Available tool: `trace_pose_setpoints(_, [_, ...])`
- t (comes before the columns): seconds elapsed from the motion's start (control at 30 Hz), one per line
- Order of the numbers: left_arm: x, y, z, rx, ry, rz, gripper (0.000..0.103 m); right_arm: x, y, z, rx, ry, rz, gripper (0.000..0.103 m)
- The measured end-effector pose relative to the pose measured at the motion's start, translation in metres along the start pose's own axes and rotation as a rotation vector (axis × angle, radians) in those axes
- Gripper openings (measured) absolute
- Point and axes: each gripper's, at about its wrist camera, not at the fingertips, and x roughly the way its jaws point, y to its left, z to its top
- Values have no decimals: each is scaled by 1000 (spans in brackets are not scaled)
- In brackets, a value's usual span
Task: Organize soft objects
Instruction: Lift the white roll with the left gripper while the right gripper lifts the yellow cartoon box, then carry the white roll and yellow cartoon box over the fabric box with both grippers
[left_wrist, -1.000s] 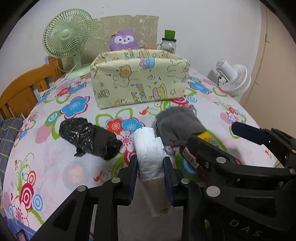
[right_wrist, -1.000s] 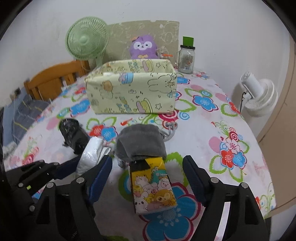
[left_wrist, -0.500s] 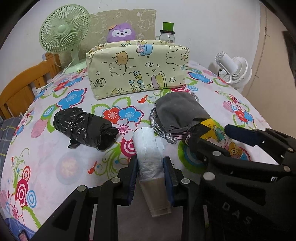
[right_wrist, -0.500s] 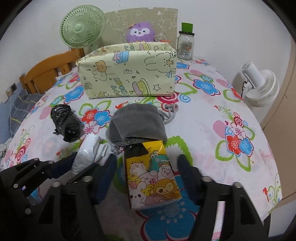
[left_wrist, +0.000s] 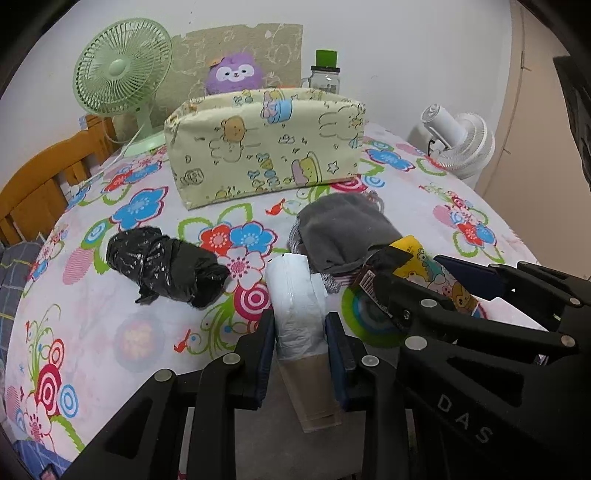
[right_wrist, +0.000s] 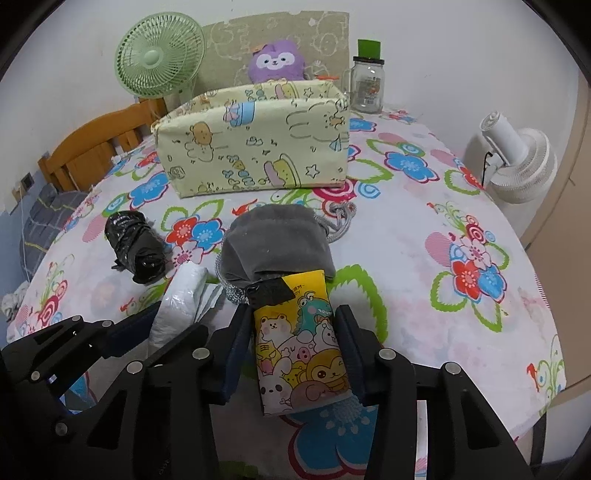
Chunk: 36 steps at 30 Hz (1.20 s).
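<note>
My left gripper (left_wrist: 300, 321) is shut on a white plastic-wrapped pack (left_wrist: 295, 291) that lies on the floral tablecloth (left_wrist: 110, 332). Right beside it, my right gripper (right_wrist: 293, 314) has its jaws closing on a yellow cartoon tissue pack (right_wrist: 299, 339), with both pads against the pack's sides. A grey drawstring pouch (right_wrist: 277, 243) lies over the far end of the yellow pack. To the left sits a crumpled black plastic bundle (left_wrist: 166, 266). A pale yellow fabric box (left_wrist: 266, 147) with cartoon prints stands open-topped at the back of the table.
Behind the box are a purple plush toy (left_wrist: 234, 74), a green desk fan (left_wrist: 122, 74) and a glass jar with a green lid (left_wrist: 325, 74). A white fan (left_wrist: 458, 140) stands off the table's right edge. A wooden chair back (left_wrist: 37, 184) is at the left.
The right gripper's jaws have closed from wide apart onto the yellow tissue pack. The left gripper keeps the same hold on the white pack.
</note>
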Motion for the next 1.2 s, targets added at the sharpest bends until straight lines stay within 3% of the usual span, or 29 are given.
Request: trace_pose_setpoints(1.2, [-45,8,87,4,-163,19,27,-52,2,85,-9,-180,9,49])
